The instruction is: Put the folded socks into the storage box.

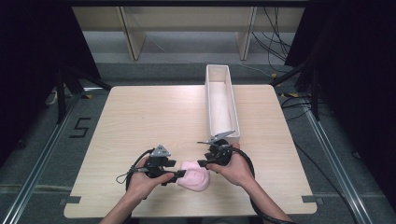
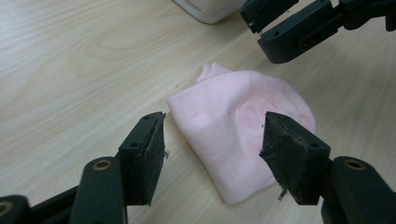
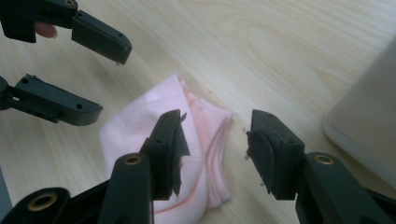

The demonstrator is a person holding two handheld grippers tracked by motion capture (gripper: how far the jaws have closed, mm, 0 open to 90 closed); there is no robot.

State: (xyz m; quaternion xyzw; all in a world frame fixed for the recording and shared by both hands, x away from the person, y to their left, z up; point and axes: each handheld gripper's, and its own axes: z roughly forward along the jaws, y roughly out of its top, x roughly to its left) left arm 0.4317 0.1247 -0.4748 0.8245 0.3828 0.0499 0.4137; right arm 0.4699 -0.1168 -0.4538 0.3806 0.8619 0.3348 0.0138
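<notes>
The wooden table point(image 1: 140, 116) spans the middle of the high view. A long white bin point(image 1: 221, 100) stands on it right of centre, running toward the upper edge. In the lower centre lies a folded pink cloth point(image 1: 195, 176), flat on the wood. The left gripper point(image 1: 181, 174) is beside its left edge and the right gripper point(image 1: 201, 164) at its upper right, both with jaws apart, gripping nothing.
</notes>
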